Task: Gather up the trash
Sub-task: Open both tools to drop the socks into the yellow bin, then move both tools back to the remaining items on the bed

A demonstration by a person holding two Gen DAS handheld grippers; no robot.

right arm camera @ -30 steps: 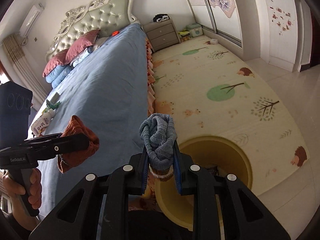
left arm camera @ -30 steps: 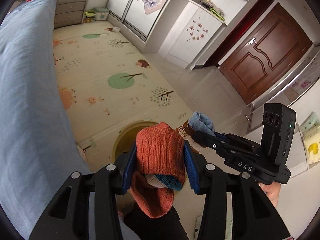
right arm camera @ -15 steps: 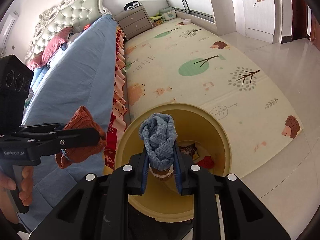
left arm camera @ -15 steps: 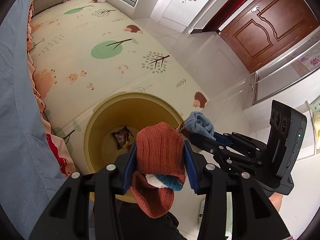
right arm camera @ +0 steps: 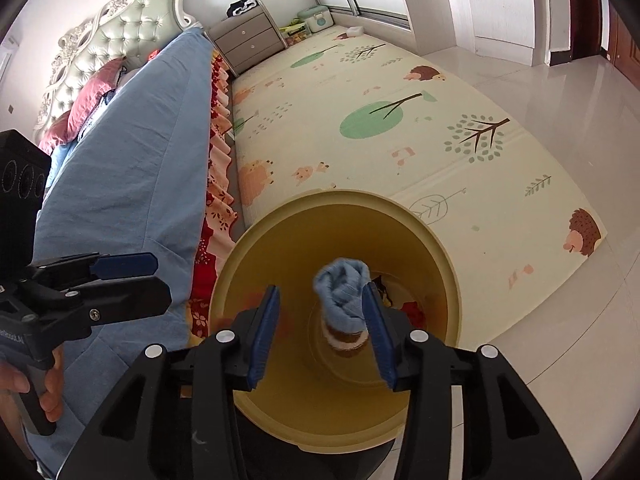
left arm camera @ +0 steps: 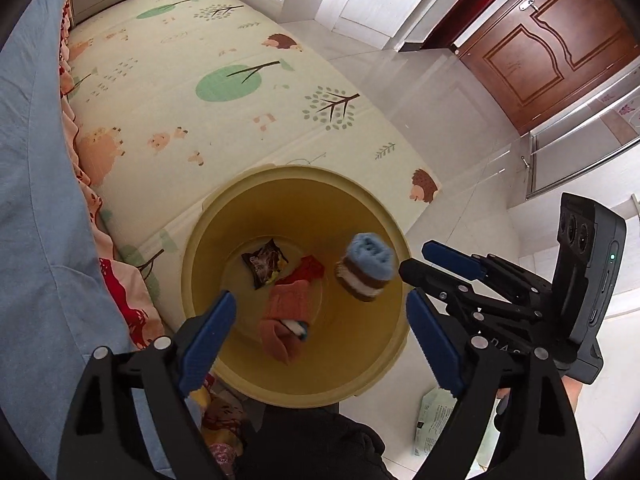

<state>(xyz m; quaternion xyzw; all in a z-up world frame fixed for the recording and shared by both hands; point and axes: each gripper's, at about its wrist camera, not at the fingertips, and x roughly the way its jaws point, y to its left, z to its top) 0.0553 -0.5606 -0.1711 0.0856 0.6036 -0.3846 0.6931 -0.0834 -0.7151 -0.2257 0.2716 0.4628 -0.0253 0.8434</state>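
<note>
L gripper (left arm camera: pixel 320 316) jaws just opened wide, nothing between | orange sock (left arm camera: pixel 286 320) dropping into yellow bin (left arm camera: pixel 192 272) | R gripper (right arm camera: pixel 320 328) jaws opening too, blue sock (right arm camera: pixel 344 296) slipping off the pad (prob mid-drop) | both dumps basically done

Partial letters "D A S" on right gripper (left arm camera: pixel 414 280) body; paper on floor unreadable.

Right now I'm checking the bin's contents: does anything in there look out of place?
Yes. Two rolled socks, orange and blue, are in the yellow bin with a snack wrapper. Socks look like laundry, not trash.
</note>
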